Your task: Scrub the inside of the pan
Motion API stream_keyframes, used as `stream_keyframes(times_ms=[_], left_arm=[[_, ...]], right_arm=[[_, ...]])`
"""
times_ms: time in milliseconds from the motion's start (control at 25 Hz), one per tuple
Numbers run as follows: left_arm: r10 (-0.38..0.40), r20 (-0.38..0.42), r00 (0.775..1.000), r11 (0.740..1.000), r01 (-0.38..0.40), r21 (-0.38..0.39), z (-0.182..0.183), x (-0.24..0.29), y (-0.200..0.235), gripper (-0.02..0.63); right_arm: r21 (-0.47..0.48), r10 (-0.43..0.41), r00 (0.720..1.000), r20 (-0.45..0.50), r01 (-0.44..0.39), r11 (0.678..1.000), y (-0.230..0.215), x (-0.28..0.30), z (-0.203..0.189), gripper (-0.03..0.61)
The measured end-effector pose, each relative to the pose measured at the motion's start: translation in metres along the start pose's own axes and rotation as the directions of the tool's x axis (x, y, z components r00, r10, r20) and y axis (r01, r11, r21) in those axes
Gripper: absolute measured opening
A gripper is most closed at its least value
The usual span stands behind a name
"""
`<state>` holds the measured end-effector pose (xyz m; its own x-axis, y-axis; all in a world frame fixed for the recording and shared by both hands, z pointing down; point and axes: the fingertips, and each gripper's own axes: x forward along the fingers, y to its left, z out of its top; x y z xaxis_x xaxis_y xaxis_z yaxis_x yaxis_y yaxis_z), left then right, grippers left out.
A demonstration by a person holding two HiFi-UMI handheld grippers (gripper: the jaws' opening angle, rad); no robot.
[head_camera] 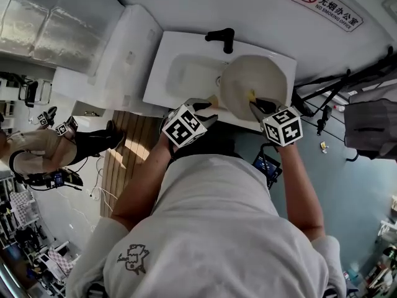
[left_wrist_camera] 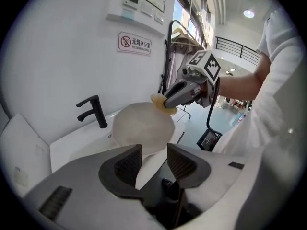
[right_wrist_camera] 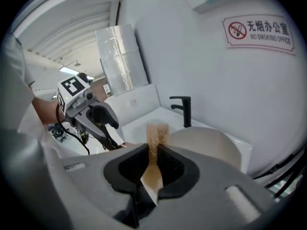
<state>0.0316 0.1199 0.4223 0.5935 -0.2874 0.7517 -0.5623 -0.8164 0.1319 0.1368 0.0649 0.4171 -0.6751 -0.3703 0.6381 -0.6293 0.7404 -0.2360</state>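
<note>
A cream pan [head_camera: 254, 84] is held tilted over the right end of the white sink [head_camera: 180, 73]. My left gripper [head_camera: 209, 108] is shut on the pan's handle [left_wrist_camera: 152, 163], which runs between its jaws in the left gripper view, with the pan's bowl [left_wrist_camera: 143, 127] just beyond. My right gripper [head_camera: 256, 106] is shut on a yellow-brown sponge [right_wrist_camera: 156, 131], pinched flat between the pads. The sponge [head_camera: 251, 96] rests at the pan's near rim. In the right gripper view the pan [right_wrist_camera: 206, 145] lies to the right, and the left gripper [right_wrist_camera: 93, 116] to the left.
A black faucet [head_camera: 222, 39] stands at the back of the sink, under a no-smoking sign [head_camera: 327, 5]. A white cabinet [head_camera: 127, 48] flanks the sink's left. Wooden flooring [head_camera: 127, 157], another person [head_camera: 37, 151] and a black stand with cables [head_camera: 332, 89] surround me.
</note>
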Motion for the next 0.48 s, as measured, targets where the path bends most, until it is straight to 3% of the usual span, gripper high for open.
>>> stream_keyframes(times_ms=[240, 480], left_arm=[[0.017, 0.146, 0.989, 1.000, -0.015, -0.013, 0.012, -0.037, -0.001, 0.153], [0.034, 0.214, 0.976, 0.998, -0.044, 0.043, 0.002, -0.072, 0.008, 0.107]], right_arm=[[-0.016, -0.053, 0.988, 0.146, 0.056, 0.998, 0.020, -0.024, 0.023, 0.055], [0.026, -0.133, 0.963, 0.235, 0.131, 0.991, 0.043, -0.042, 0.037, 0.055]])
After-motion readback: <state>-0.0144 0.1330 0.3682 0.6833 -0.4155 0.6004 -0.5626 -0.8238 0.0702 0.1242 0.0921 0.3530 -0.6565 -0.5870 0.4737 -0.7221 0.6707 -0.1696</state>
